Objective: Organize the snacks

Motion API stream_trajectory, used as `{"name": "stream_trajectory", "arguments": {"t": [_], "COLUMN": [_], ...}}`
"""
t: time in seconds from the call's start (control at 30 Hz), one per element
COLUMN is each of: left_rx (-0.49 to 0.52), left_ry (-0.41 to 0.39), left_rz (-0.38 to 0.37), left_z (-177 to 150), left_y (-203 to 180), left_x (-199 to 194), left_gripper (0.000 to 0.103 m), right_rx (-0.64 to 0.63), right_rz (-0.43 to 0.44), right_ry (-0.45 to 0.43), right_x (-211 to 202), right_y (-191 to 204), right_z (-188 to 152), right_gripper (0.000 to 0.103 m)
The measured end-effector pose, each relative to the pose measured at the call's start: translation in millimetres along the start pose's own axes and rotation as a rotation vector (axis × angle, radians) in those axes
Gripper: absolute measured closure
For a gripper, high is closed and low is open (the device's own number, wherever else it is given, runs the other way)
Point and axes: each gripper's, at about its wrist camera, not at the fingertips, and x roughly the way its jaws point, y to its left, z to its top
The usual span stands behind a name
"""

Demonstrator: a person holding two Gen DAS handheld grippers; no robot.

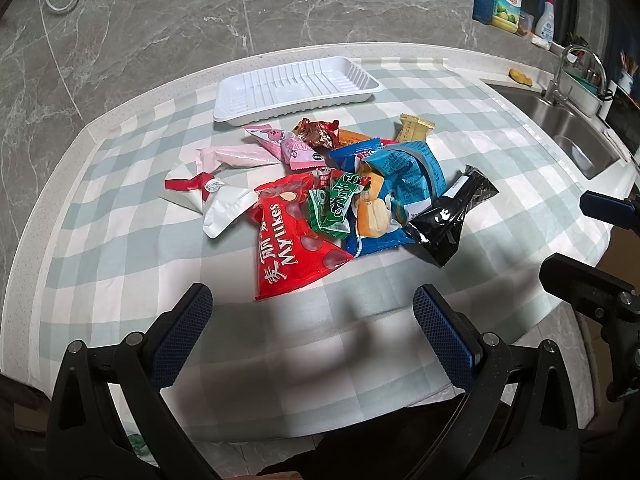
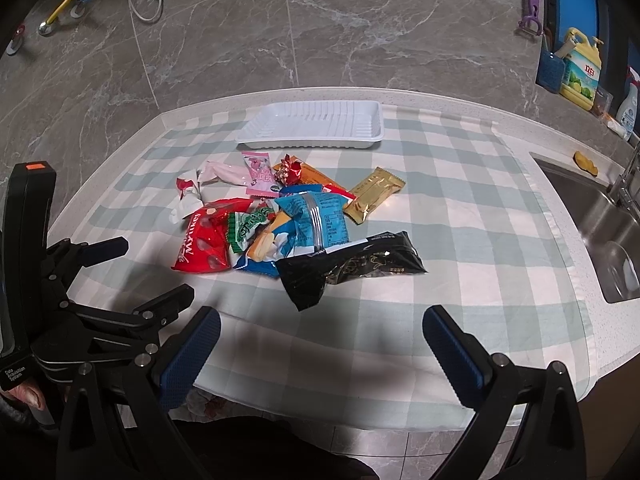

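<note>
A pile of snack packets lies on the checked cloth: a red Mylikes bag [image 1: 292, 236] [image 2: 202, 242], a green packet [image 1: 336, 206], a blue bag [image 1: 404, 184] [image 2: 316, 220], a black bag [image 1: 452, 216] [image 2: 348, 266], pink packets [image 1: 280, 142], a white-red one [image 1: 208, 196] and a gold one [image 2: 374, 194]. An empty white tray [image 1: 296, 90] [image 2: 312, 124] stands behind the pile. My left gripper [image 1: 312, 320] is open and empty, just short of the red bag. My right gripper [image 2: 320, 340] is open and empty, short of the black bag.
A steel sink [image 1: 568, 132] [image 2: 608, 232] with a tap is at the right. Detergent bottles [image 1: 508, 4] [image 2: 580, 68] stand by the marble wall. The left gripper's body [image 2: 60, 280] shows at the left of the right wrist view. The cloth's front edge is below both grippers.
</note>
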Motion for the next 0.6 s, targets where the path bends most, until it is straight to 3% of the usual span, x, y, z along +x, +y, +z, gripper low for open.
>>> {"name": "stream_trajectory", "arguments": {"t": [0.6], "left_rx": [0.001], "left_ry": [-0.003], "left_rz": [0.007], "left_z": [3.5], "left_y": [0.9], "left_x": [-3.2], "left_gripper": [0.002], "right_rx": [0.002], "right_rz": [0.001], "right_ry": [0.001], "right_x": [0.1], "right_y": [-0.3], "right_z": [0.5], "right_gripper": [0.0]}}
